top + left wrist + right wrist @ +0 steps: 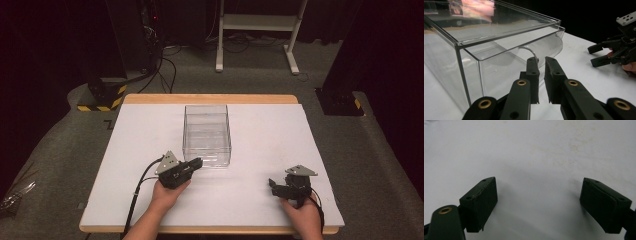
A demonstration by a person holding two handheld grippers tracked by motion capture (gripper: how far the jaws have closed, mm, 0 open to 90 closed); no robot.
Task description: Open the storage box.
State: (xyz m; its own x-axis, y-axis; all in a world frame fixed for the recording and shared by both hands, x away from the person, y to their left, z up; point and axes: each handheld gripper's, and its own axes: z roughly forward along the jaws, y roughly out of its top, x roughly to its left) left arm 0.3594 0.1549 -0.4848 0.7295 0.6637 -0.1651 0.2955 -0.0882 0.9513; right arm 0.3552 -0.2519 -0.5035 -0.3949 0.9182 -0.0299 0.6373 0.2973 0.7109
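Your left gripper (196, 163) sits at about 7 o'clock of the surface (260, 145), its jaws drawn to a narrow slit with nothing between them. In the left gripper view the tips (541, 75) are just at the near lower wall of the box (499, 50); contact cannot be confirmed. Judgement: the step looks like an approach to the box. Widen the jaws before closing in, and take the rim or a wall squarely, since clear hard plastic is likely slick and may slide on the surface.

Your right gripper (271, 184) rests at about 5 o'clock, well apart from the box, jaws spread wide over bare surface (536, 157) and holding nothing. Keep it ready to steady the far side.

The box (207, 135) stands upright at centre, toward 12 o'clock from your left gripper: transparent, rectangular, open-topped, seemingly empty, with reflections on its upper edge.
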